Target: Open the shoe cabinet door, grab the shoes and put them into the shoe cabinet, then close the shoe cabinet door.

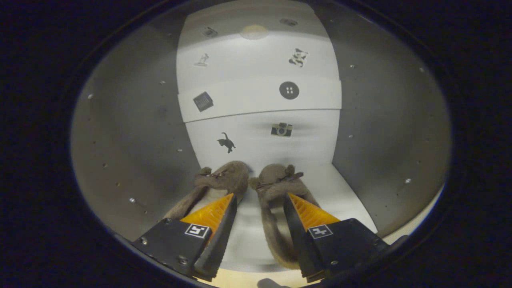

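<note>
Gripper view: we are looking into shoe cabinet, pair of shoes sitting on its white floor, toes near back wall. Claw standing wide, gripping nothing, fingers straddling inner sides. We are judging shoes soft, light, floppy; pinching heel rim seeming best.

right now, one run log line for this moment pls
stage: shoes placed | shoes: side by side inside shoe cabinet, toes to back wall | claw: open, astride inner edges | door: unseen

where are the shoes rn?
Gripper view: the shoes sit side by side on the cabinet floor, toes toward the stickered back panel, by the open hand-held gripper.
</note>
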A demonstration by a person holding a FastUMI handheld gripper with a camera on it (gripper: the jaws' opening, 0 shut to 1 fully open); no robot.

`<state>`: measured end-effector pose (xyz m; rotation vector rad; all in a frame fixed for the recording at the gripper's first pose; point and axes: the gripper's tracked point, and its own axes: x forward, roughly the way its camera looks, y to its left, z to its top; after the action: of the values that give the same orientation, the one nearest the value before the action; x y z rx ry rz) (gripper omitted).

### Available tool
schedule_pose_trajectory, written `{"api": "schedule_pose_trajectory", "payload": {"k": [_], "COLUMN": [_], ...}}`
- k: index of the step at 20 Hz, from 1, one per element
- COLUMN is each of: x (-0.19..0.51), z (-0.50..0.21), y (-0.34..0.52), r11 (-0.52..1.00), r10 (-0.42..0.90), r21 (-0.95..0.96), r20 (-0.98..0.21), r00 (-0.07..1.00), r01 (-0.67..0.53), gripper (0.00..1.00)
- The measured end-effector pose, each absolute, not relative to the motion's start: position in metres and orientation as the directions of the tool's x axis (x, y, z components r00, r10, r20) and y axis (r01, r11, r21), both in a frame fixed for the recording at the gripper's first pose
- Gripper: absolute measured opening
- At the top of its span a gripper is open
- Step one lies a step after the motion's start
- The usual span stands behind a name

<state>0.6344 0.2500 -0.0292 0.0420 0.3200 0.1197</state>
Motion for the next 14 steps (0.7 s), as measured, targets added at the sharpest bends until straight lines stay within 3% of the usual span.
{"api": "schedule_pose_trajectory", "payload": {"k": [3,8,14], "x": [0.579,0.465,0.330], "z": [-0.003,0.031,0.040], "y": [0.253,0.257,0.242], "r11": [0.988,0.977,0.968], "r10": [0.154,0.211,0.251], "r21": [0.036,0.013,0.003], "r20": [-0.235,-0.137,-0.083], "r00": [0.960,0.968,0.964], "r01": [-0.150,-0.211,-0.252], "gripper": [0.76,0.99,0.99]}}
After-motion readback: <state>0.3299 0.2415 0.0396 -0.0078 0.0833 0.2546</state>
